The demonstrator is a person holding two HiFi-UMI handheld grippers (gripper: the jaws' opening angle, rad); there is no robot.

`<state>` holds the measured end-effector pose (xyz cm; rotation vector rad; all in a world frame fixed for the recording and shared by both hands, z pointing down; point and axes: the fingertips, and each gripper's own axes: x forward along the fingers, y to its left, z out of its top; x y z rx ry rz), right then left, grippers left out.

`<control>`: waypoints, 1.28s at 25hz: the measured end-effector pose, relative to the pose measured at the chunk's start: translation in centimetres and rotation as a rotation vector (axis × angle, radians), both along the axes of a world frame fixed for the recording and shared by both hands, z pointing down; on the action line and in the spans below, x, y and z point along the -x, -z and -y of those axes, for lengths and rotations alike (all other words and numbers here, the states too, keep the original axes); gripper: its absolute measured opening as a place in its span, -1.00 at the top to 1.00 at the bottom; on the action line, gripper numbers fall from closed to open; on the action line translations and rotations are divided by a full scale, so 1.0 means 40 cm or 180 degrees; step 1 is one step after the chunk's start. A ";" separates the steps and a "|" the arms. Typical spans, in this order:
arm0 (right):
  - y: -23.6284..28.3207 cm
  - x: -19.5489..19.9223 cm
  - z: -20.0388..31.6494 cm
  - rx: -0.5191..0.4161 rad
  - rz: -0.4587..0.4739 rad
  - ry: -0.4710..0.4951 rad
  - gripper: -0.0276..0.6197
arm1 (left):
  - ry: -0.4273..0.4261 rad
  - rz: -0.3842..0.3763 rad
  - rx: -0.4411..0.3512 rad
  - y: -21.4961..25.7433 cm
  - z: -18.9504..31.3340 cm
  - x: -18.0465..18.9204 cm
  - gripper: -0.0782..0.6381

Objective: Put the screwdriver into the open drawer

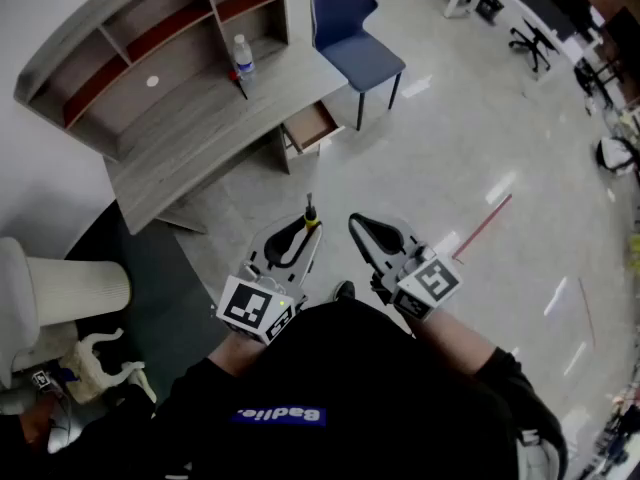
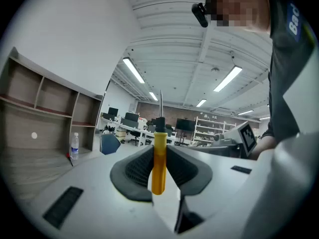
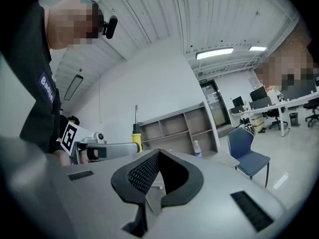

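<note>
A pale glossy floor (image 1: 450,148) fills most of the head view, with office desks and chairs far off at the top right. At the top left a grey desk (image 1: 190,138) stands against a white wall, and open shelves (image 1: 150,38) with red edges sit on its back. A blue chair (image 1: 355,43) stands just beside the desk's right end, its seat turned away from the desk. The person stands well back from the desk, with dark sleeves at the bottom of the view and 1 gripper in each hand. The 2 grippers are side by side, close together and level. The drawer (image 1: 312,126) hangs under the desk's right end, pulled out and open, between the desk top and the chair legs.

The left gripper (image 1: 303,230) pinches the screwdriver (image 1: 311,215). In the left gripper view its 2 dark jaws press the yellow handle from both sides. There the tool stands upright, with a black collar and a thin metal shaft rising above the jaws. The right gripper (image 3: 158,152) has its jaws pressed together at the tips and holds nothing.

A clear bottle (image 1: 243,60) with a blue label stands upright on the desk top, just in front of the shelves and near the right end.

The screwdriver is well apart from the drawer, out over the open floor in front of the person
</note>
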<state>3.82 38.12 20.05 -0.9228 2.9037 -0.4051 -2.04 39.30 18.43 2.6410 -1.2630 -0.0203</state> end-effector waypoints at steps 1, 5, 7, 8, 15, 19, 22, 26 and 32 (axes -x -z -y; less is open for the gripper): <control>-0.001 -0.001 -0.001 -0.0009 -0.0012 0.0001 0.83 | 0.0000 -0.0005 -0.0001 0.000 -0.001 -0.001 0.56; -0.002 -0.005 -0.002 -0.0032 -0.0041 0.0006 0.83 | 0.0007 -0.0006 0.0002 -0.002 0.000 -0.001 0.56; -0.001 -0.010 0.002 -0.0033 -0.0044 0.0002 0.83 | 0.0007 -0.0004 0.0003 -0.001 0.004 -0.004 0.56; 0.000 -0.012 0.003 -0.0032 -0.0046 0.0001 0.83 | 0.0007 -0.0005 0.0002 0.001 0.006 -0.006 0.56; 0.009 -0.010 0.007 -0.0073 -0.0007 0.0023 0.83 | 0.0024 -0.0006 -0.0016 0.007 0.012 -0.006 0.56; 0.002 -0.020 0.014 -0.0042 -0.0019 0.0013 0.83 | 0.0035 0.0007 0.0008 0.002 0.021 -0.015 0.56; -0.003 -0.028 0.011 -0.0055 -0.0029 0.0037 0.83 | 0.0062 0.0023 0.0024 -0.005 0.019 -0.021 0.56; 0.004 -0.067 0.030 -0.0114 -0.0067 0.0103 0.83 | 0.0146 0.0037 0.0016 -0.001 0.040 -0.056 0.56; -0.023 -0.120 0.055 -0.0093 -0.0079 0.0197 0.83 | 0.0300 0.0036 0.0046 -0.024 0.059 -0.099 0.56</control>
